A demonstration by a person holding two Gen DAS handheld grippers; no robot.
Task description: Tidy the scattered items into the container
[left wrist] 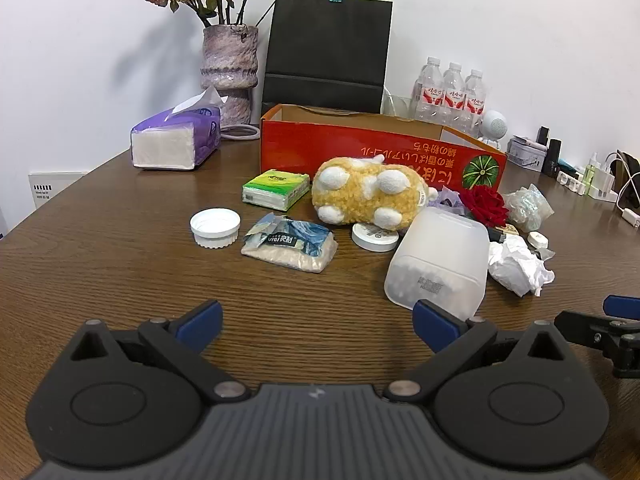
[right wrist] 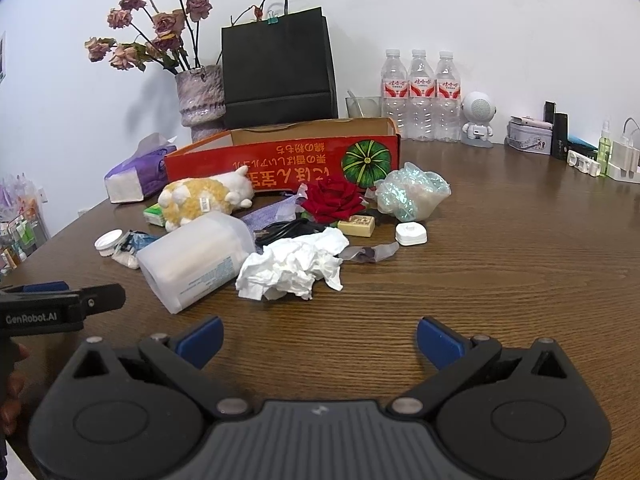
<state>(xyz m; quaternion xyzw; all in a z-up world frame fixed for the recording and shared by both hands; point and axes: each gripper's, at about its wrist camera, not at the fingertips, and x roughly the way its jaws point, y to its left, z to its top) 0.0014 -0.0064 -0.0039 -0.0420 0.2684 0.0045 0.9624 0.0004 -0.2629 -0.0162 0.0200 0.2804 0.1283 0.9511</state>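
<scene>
Left wrist view. Left tongs stand wide, blue pads apart with nothing between them, hovering over the dark wood-grain tabletop. Ahead lies the clutter. A white ribbed screw cap sits open side up; just right of it is a soft clear packet of white granules with a torn blue label. Behind these lies a green-wrapped tissue pack, flat and rectangular. A fuzzy yellow plush toy with white paws lies on its back, near the front wall of the red cardboard box, which is long, open-topped and looks empty as far as can be seen. A frosted translucent plastic tub lies on its side, its near edge behind the right pad. Beside it: a round white tin, crumpled white paper, a red fabric rose. At the right edge, part of the right tongs shows.

Right wrist view. Right tongs are likewise fully spread and empty, above bare wood. The crumpled paper is nearest, touching the tub. Further back: a black cable, the rose, a cream rectangular tile, a small white rounded-square puck, and a crinkled iridescent film wad. The plush lies against the box. All scattered items remain outside the box. A purple soft tissue pack sits to the box's left.
</scene>
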